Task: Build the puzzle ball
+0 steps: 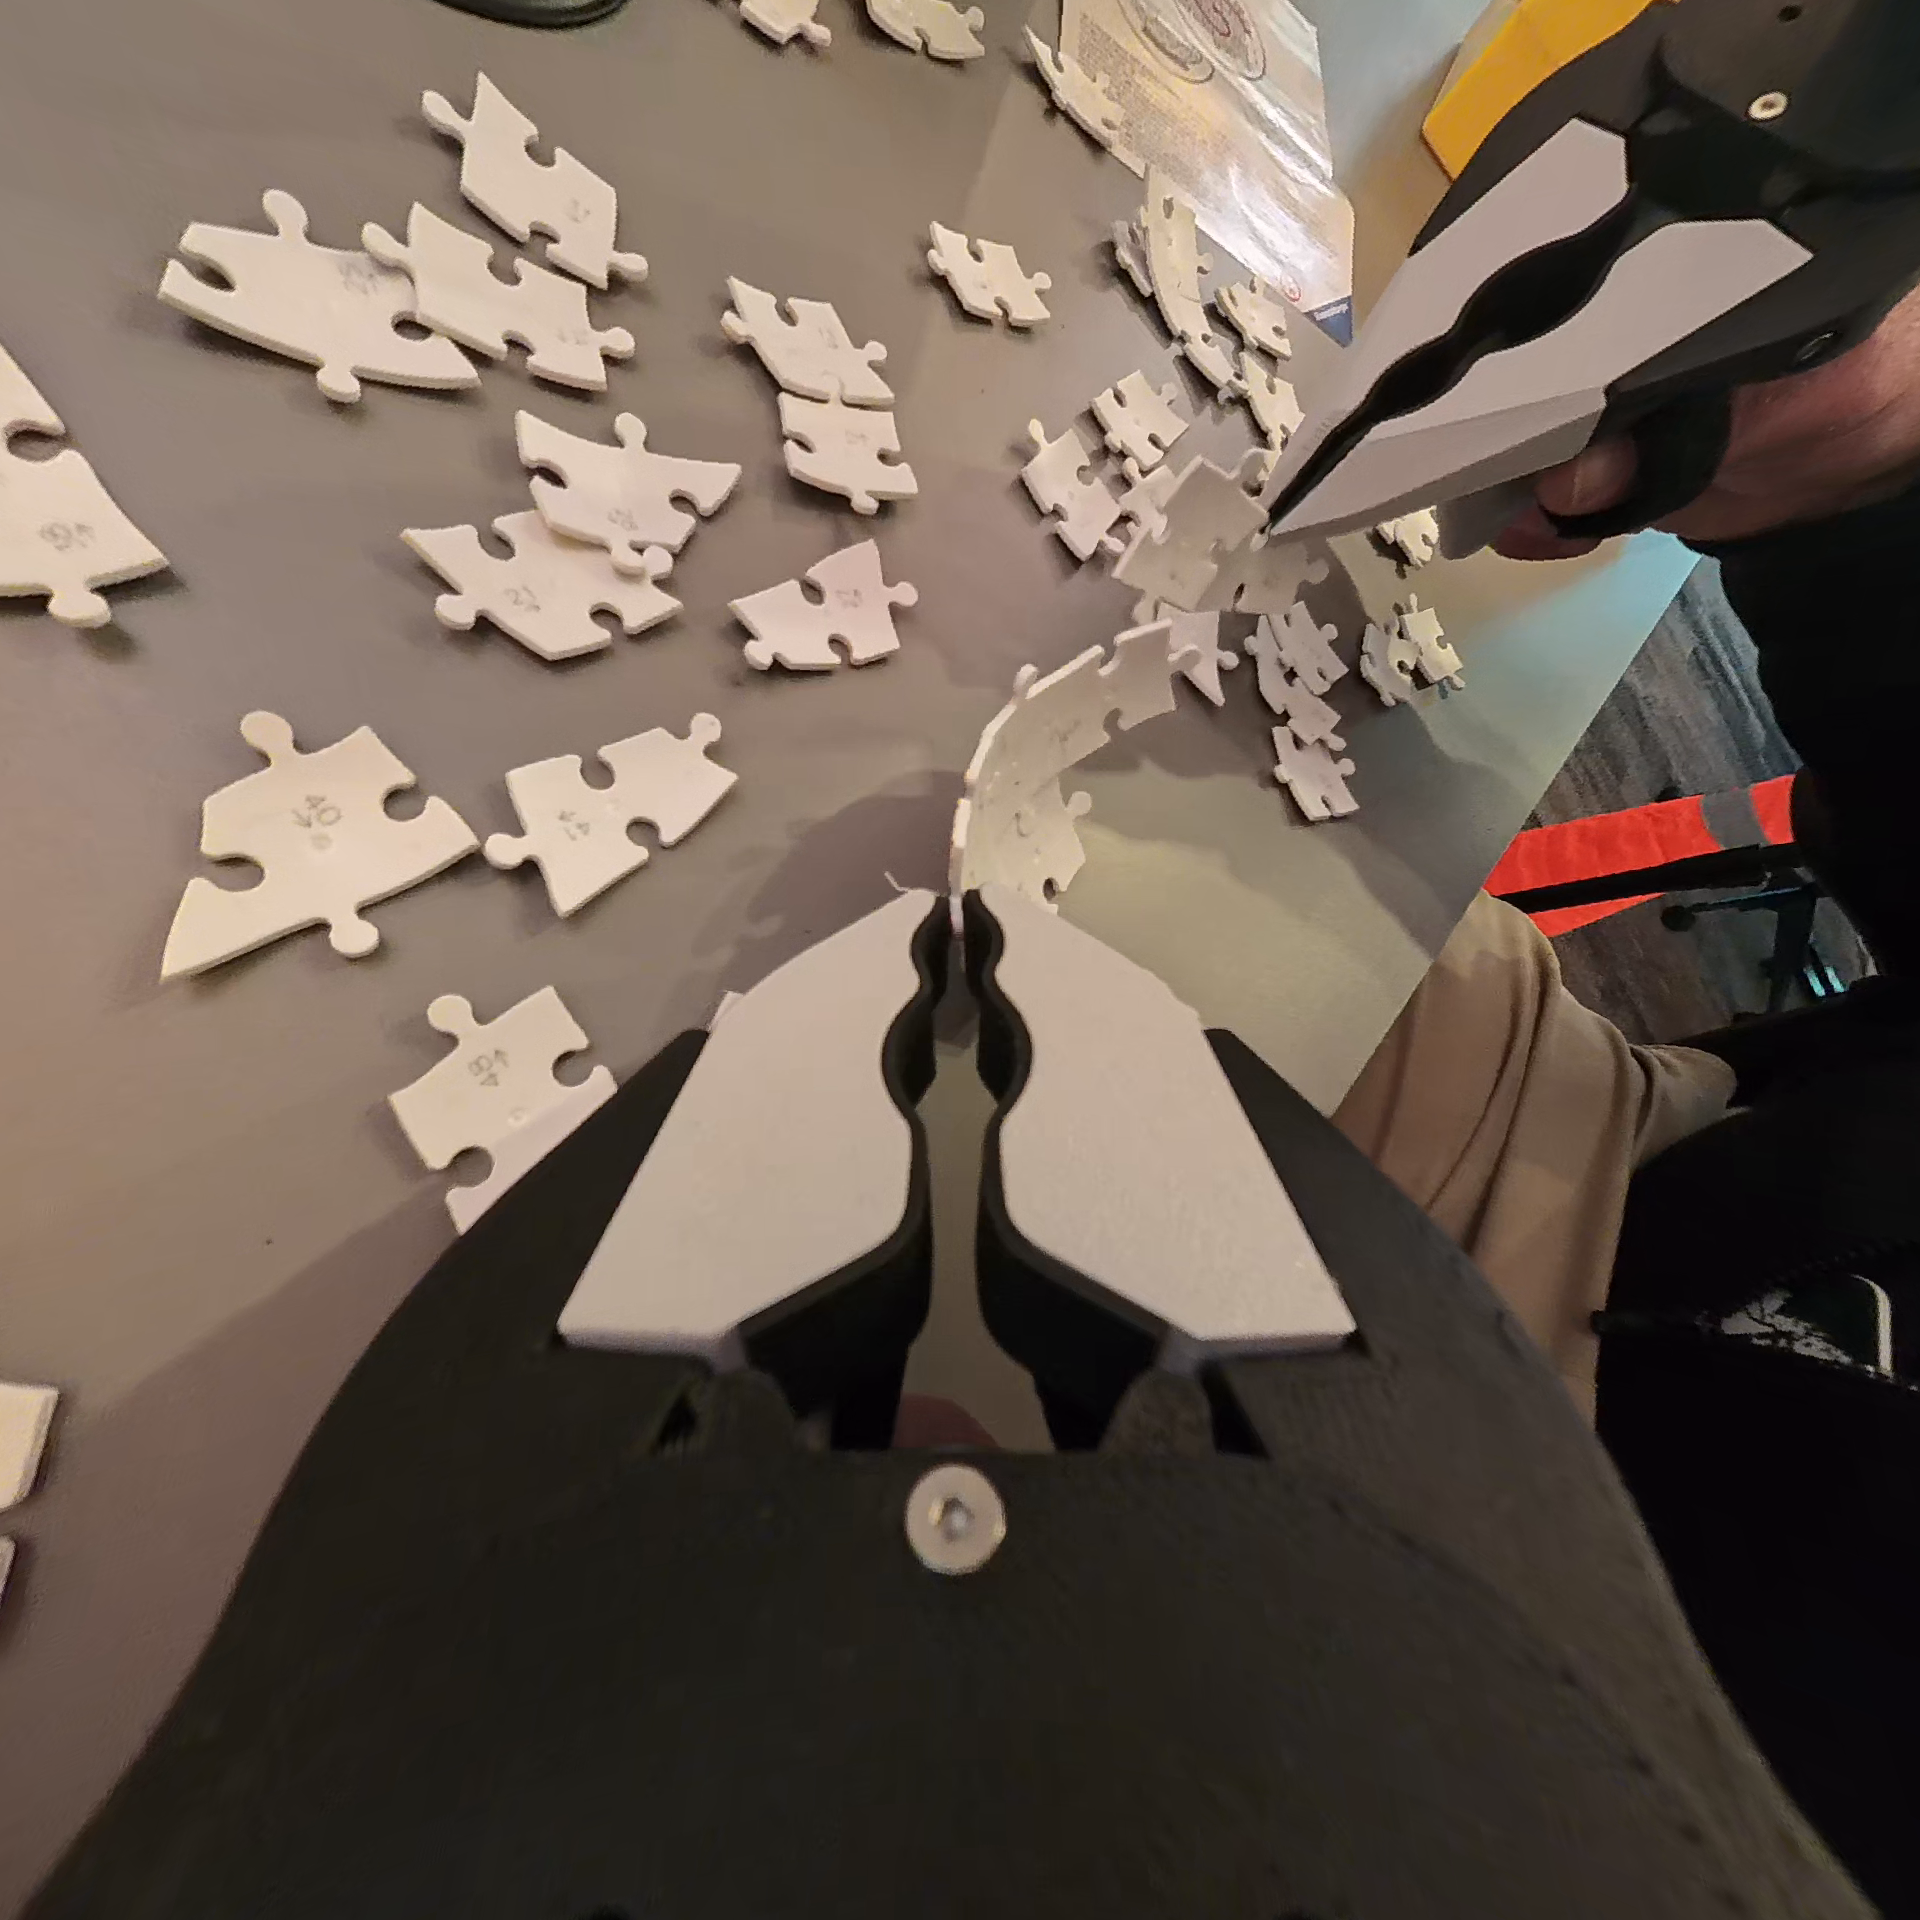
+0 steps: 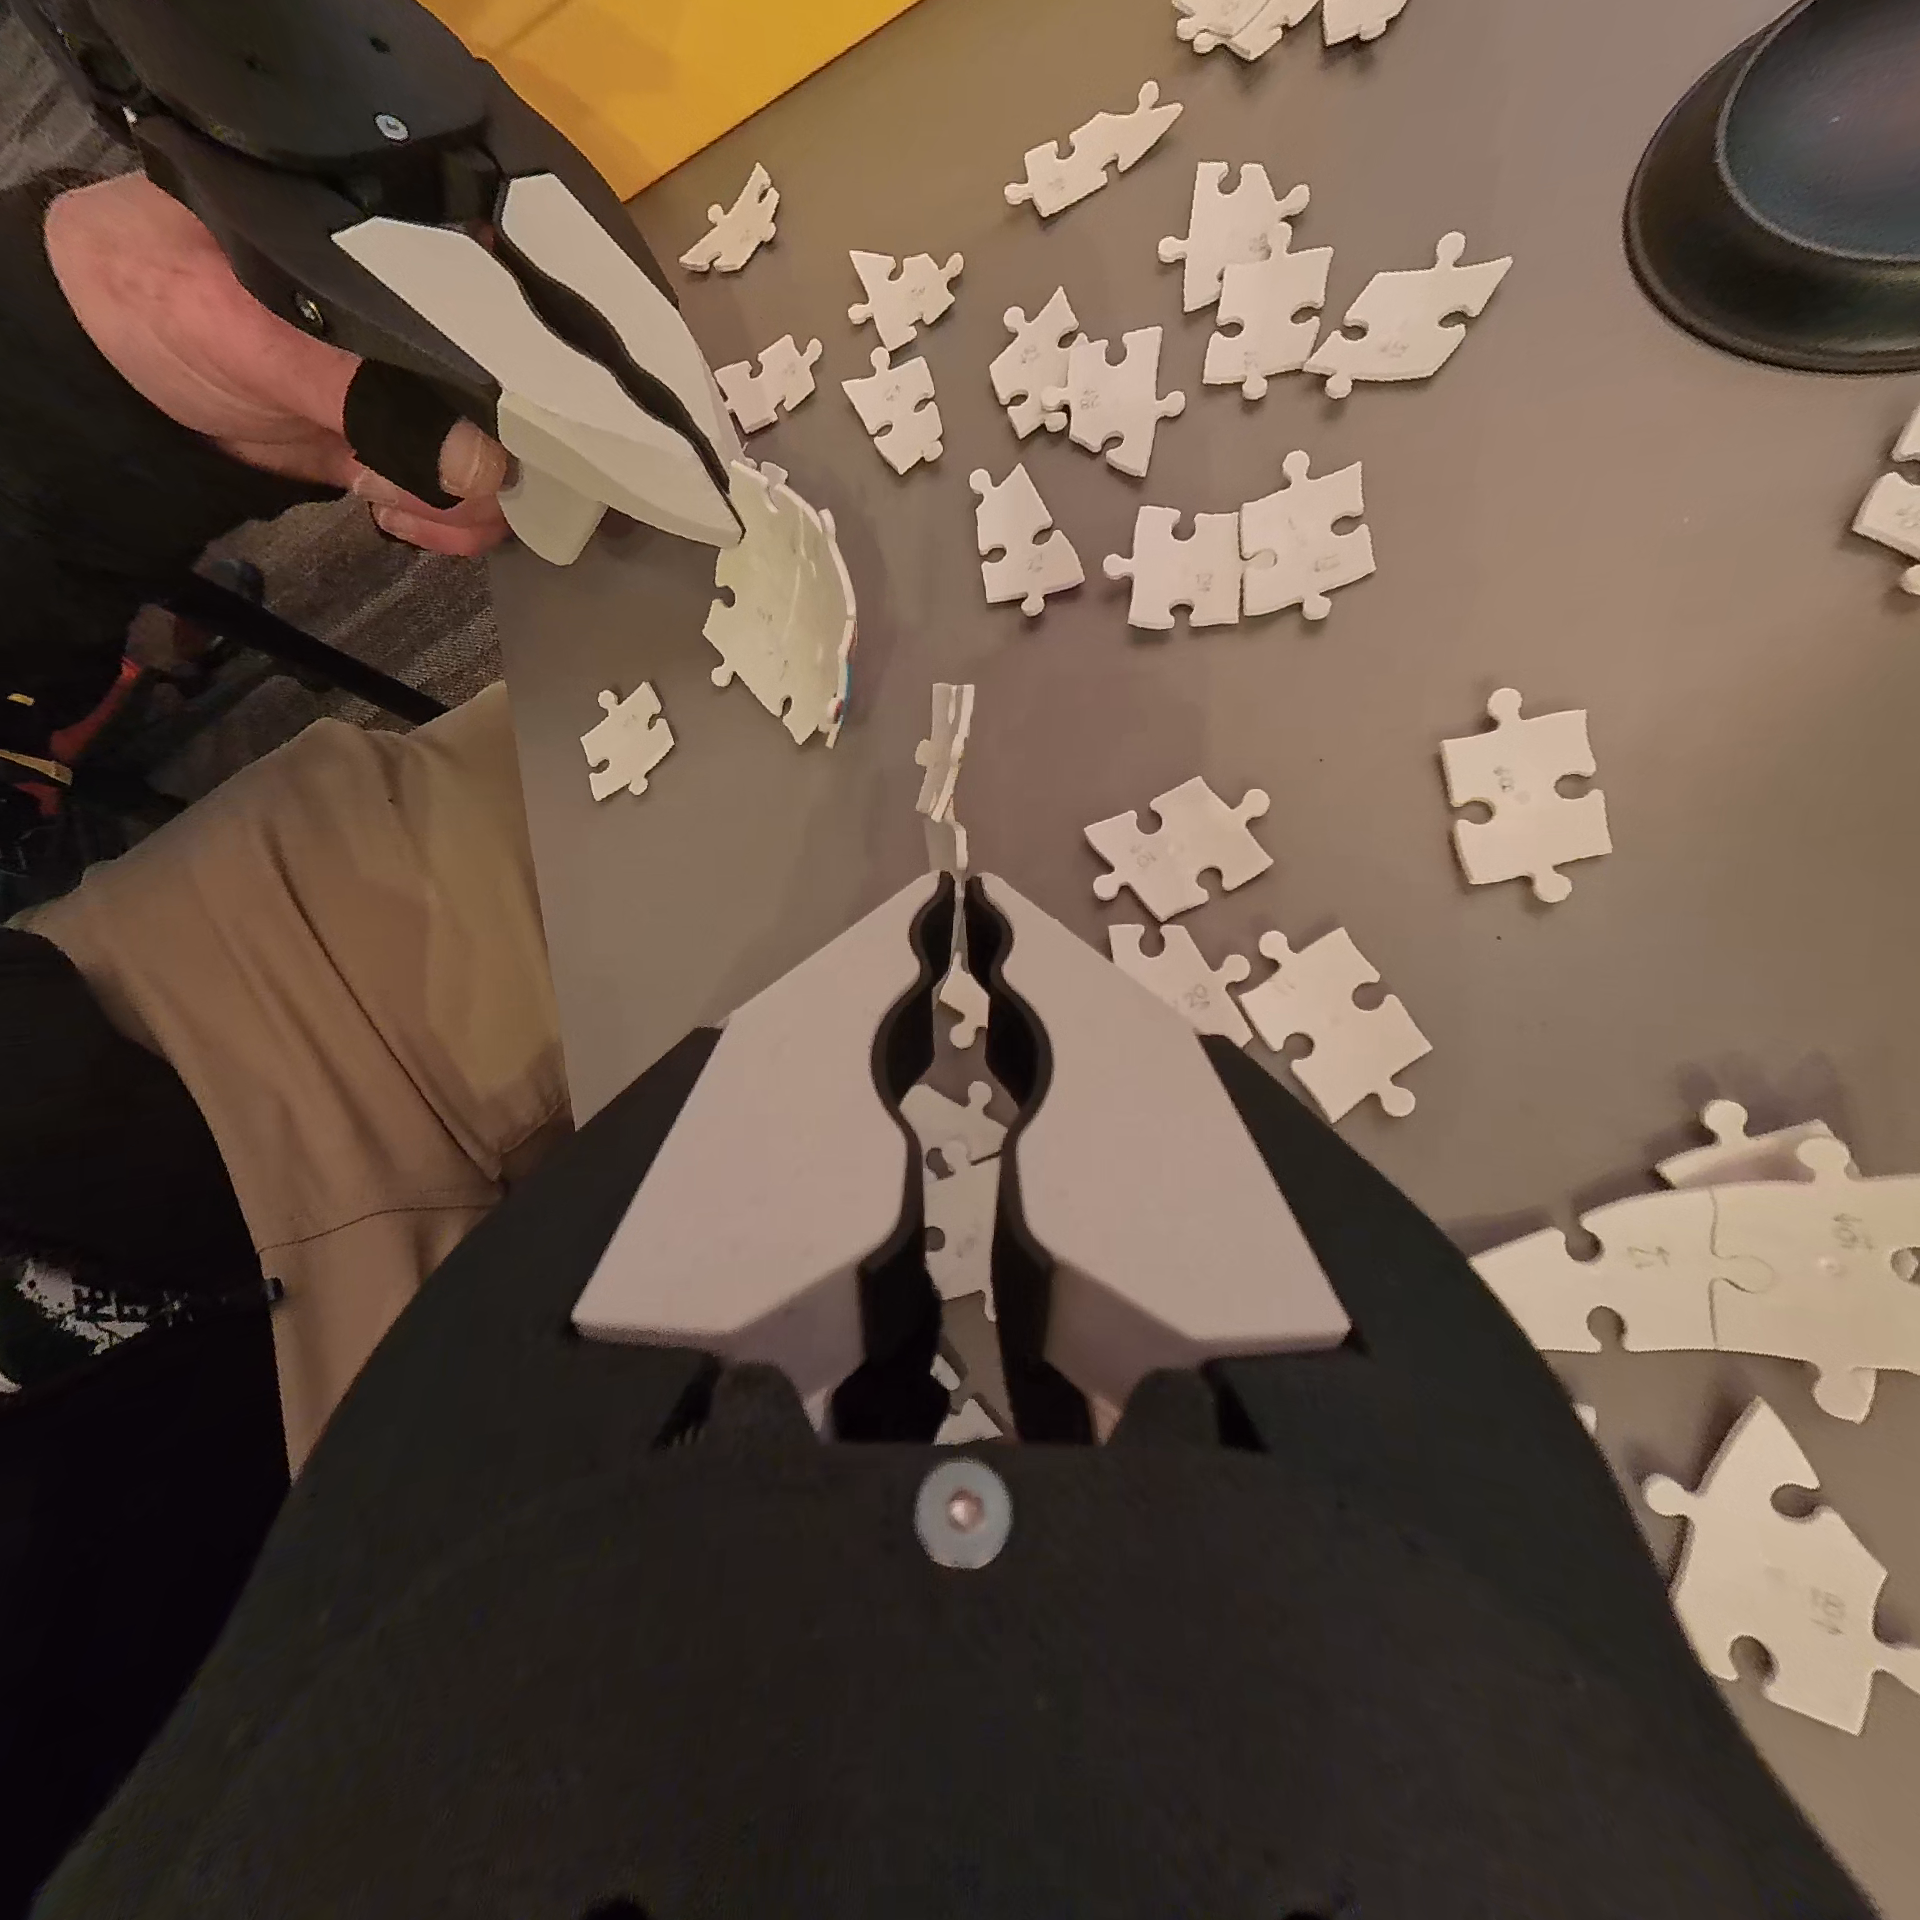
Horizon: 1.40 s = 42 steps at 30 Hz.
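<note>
left tongs (image 1: 957,906) clench a curved white assembled puzzle section (image 1: 1023,795); right tongs (image 2: 957,881) clench a single white puzzle piece (image 2: 945,764), apart, near the grey table (image 1: 779,135) edge.

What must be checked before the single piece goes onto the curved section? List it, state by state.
1. Left gripper shut on the curved section: ok.
2. Right gripper shut on the single piece: ok.
3. Piece and section joined: not ok, a gap shows.
4. Gap between them free of anything: ok.
5. Tab lined up with its socket: cannot tell.
</note>
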### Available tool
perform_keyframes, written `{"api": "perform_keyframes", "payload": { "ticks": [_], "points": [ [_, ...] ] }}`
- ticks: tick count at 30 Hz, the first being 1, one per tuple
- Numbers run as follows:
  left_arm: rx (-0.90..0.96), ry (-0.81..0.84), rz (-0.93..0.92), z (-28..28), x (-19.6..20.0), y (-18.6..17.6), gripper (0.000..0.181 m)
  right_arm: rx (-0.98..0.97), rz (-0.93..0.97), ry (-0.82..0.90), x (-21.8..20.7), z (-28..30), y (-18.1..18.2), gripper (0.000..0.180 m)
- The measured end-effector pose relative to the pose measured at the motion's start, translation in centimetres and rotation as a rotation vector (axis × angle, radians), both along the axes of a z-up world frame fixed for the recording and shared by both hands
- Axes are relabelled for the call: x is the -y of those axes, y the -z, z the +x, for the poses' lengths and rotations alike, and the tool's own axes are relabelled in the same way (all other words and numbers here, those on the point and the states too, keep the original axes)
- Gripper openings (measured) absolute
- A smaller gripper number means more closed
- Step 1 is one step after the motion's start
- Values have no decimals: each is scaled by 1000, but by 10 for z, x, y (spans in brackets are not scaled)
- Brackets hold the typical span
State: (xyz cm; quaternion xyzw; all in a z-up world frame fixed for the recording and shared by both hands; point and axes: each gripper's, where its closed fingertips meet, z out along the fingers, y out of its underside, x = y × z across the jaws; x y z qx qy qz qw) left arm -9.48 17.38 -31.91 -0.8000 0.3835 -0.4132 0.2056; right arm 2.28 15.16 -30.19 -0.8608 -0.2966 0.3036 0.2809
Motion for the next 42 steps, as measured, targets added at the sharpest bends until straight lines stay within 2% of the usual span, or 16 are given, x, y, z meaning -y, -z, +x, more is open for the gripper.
{"api": "perform_keyframes", "payload": {
  "ticks": [42],
  "points": [
    [20, -19, -18, -1, -2, 0, 2, 1, -20, -17, 4, -2, 3, 0]
  ]
}}
